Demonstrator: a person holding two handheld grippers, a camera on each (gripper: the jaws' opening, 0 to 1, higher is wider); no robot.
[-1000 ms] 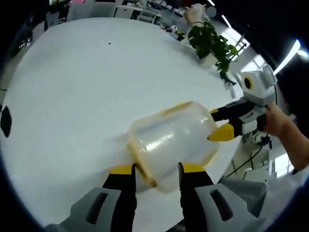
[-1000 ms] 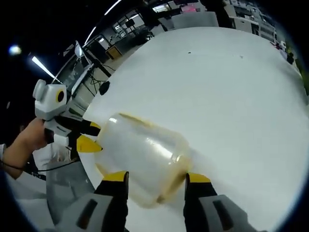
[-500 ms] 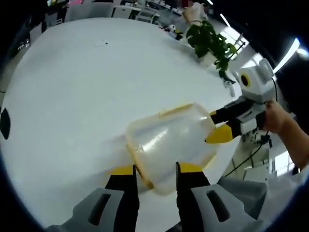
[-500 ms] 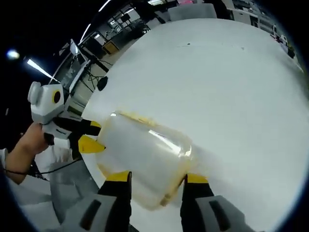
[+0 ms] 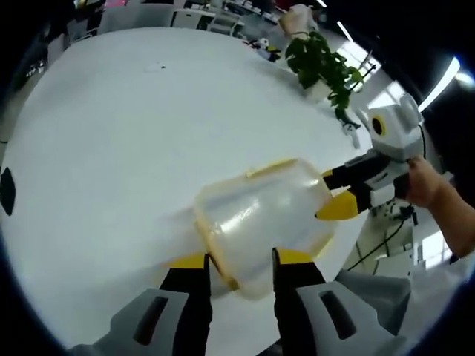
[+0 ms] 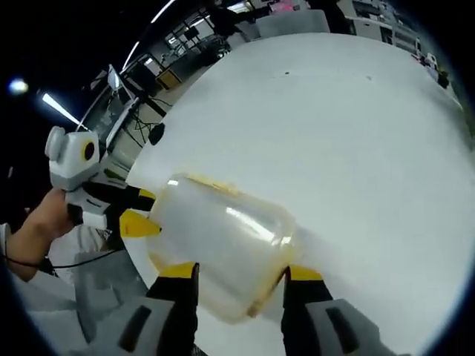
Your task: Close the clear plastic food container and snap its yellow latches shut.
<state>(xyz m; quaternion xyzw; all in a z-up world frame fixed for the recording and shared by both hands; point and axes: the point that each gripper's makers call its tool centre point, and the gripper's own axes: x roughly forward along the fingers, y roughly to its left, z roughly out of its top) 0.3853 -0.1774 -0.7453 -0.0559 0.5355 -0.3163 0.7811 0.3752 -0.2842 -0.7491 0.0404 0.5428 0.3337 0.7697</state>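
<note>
The clear plastic container (image 5: 261,216) sits near the edge of the round white surface (image 5: 126,126), caught between the two tools from opposite ends; the left gripper (image 5: 239,263) has its yellow-tipped jaws set either side of one short end, and the right gripper (image 6: 239,273) does the same at the far end; so the box's long axis runs straight from one pair of jaws to the other, and neither hand is the nearer. Both pairs stand narrow, bracketing the box's corners; whether they actually pinch the plastic I cannot tell. In the left gripper view the right tool comes in from the right, a hand (image 5: 424,184) behind it, its yellow tips touching the container's end; the right gripper view mirrors that. The shell is cloudy, glossy, soft-cornered, with a yellow latch (image 5: 272,166) along the long rim and a yellow strip at the near end; the lid looks seated, though blur hides whether the latches are snapped. My guess: pressing a latch home comes next. A potted plant (image 5: 324,65) stands well apart at the far edge.
</note>
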